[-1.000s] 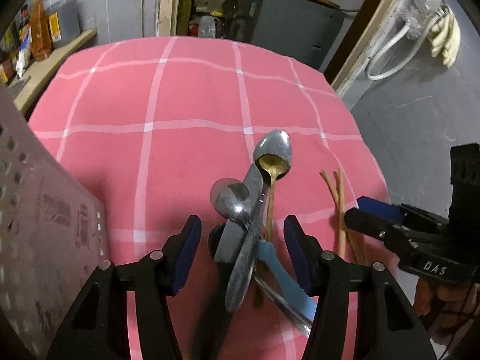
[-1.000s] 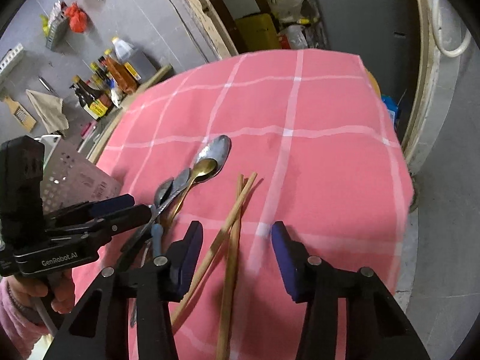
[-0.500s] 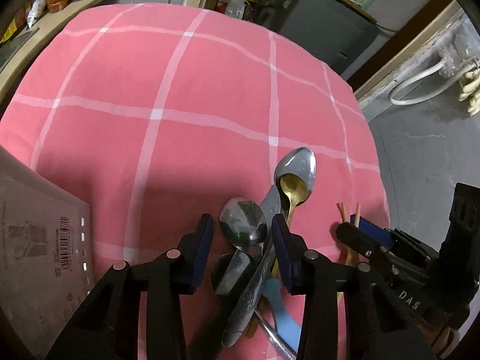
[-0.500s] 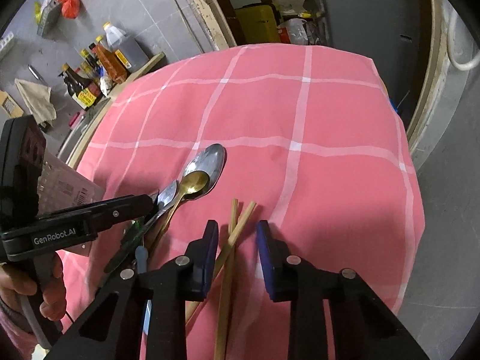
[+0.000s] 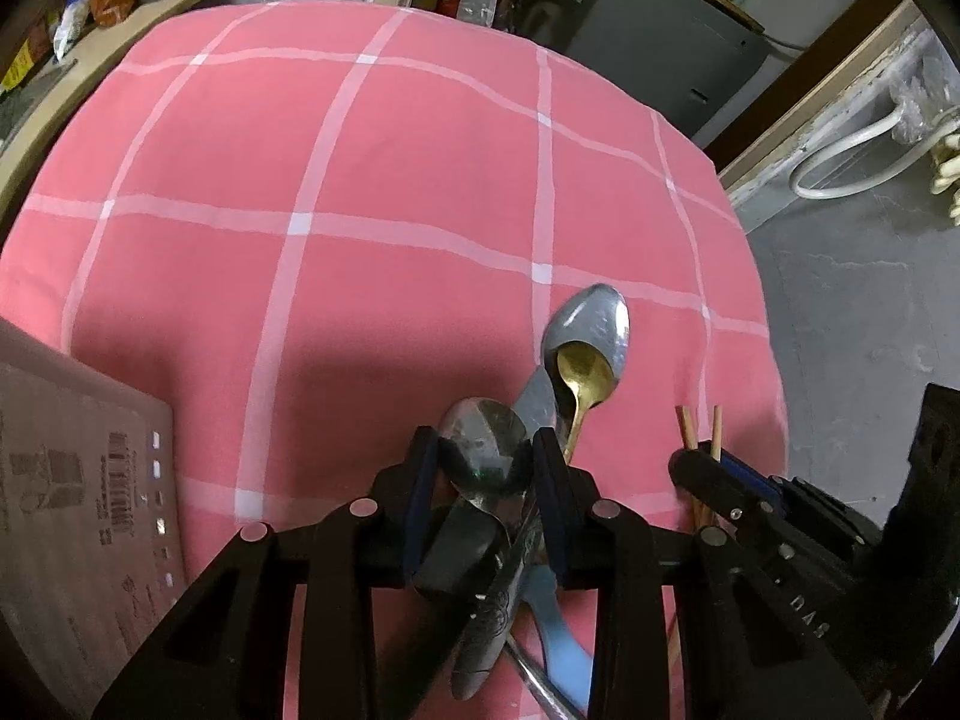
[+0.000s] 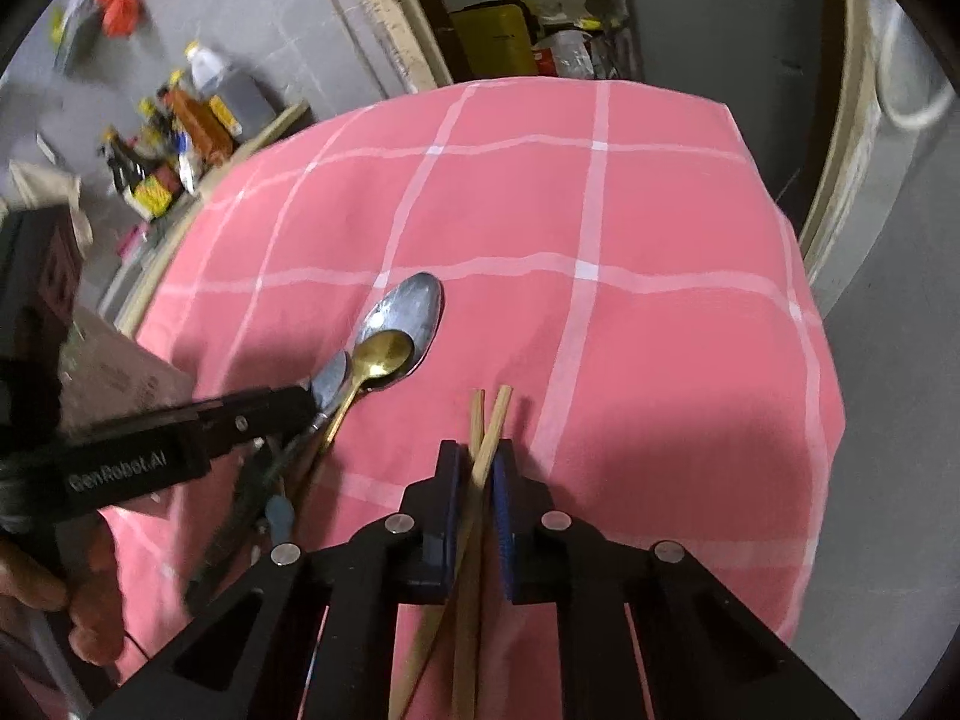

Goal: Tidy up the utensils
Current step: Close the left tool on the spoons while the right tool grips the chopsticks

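A pile of utensils lies on the pink checked tablecloth (image 5: 384,276). My left gripper (image 5: 483,471) is closing on the bowl of a small steel spoon (image 5: 486,450), and both pads touch its edges. Just beyond lie a large steel spoon (image 5: 591,315) and a gold spoon (image 5: 585,369) resting in its bowl. A blue handle (image 5: 558,642) sticks out under the pile. To the right, my right gripper (image 6: 477,474) is closing on a pair of wooden chopsticks (image 6: 492,414), which cross between its pads. The left gripper (image 6: 300,402) shows at the left of the right wrist view.
A grey perforated utensil holder (image 5: 78,480) stands at the table's left edge. Sauce bottles (image 6: 180,132) crowd a shelf beyond the table on the left. The table's right edge (image 6: 822,360) drops to a grey floor. A person's hand (image 6: 90,618) holds the left gripper.
Both grippers' jaws have narrowed: the left onto the small steel spoon's bowl, the right onto the chopsticks. The left gripper has rolled a little. The utensils lie where they were.
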A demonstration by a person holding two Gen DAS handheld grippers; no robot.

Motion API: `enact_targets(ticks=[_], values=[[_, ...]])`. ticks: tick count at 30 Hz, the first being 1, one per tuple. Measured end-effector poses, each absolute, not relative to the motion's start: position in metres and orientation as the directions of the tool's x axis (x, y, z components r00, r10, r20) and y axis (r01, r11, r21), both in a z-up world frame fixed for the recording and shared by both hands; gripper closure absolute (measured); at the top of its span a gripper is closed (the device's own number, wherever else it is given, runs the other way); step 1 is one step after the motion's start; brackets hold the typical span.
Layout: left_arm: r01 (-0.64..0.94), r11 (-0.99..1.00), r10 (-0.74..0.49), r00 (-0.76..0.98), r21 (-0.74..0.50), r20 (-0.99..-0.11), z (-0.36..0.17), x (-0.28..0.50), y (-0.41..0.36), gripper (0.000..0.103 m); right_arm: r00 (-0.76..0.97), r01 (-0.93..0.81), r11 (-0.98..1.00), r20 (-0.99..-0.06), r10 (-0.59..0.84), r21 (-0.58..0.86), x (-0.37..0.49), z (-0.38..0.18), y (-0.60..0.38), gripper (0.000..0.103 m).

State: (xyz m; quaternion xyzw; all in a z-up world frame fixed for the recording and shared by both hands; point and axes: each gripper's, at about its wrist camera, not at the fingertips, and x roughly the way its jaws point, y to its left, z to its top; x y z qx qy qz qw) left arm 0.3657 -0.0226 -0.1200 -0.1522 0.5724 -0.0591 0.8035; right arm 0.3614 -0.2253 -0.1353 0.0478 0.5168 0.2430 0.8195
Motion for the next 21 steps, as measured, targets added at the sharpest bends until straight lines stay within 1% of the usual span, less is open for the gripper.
enact_targets(ticks=[5, 11, 15, 21], values=[[-0.083, 0.925, -0.318, 0.361, -0.37, -0.877, -0.116, 0.355, -0.016, 0.076, 0.345, -0.289, 0.828, -0.755, 0.558, 0.48, 0.36, -0.129, -0.248, 0.095], [-0.047, 0.908, -0.358, 0.427, -0.416, -0.83, -0.099, 0.332, -0.011, 0.076, 0.358, -0.301, 0.81, -0.727, 0.586, 0.504, 0.352, -0.12, -0.252, 0.095], [-0.021, 0.916, -0.346, 0.462, -0.4, -0.816, -0.089, 0.319, -0.014, 0.076, 0.35, -0.288, 0.802, -0.722, 0.596, 0.523, 0.351, -0.123, -0.255, 0.095], [0.0, 0.909, -0.361, 0.501, -0.417, -0.787, -0.079, 0.311, -0.013, 0.076, 0.343, -0.302, 0.778, -0.698, 0.628, 0.552, 0.346, -0.122, -0.254, 0.096]])
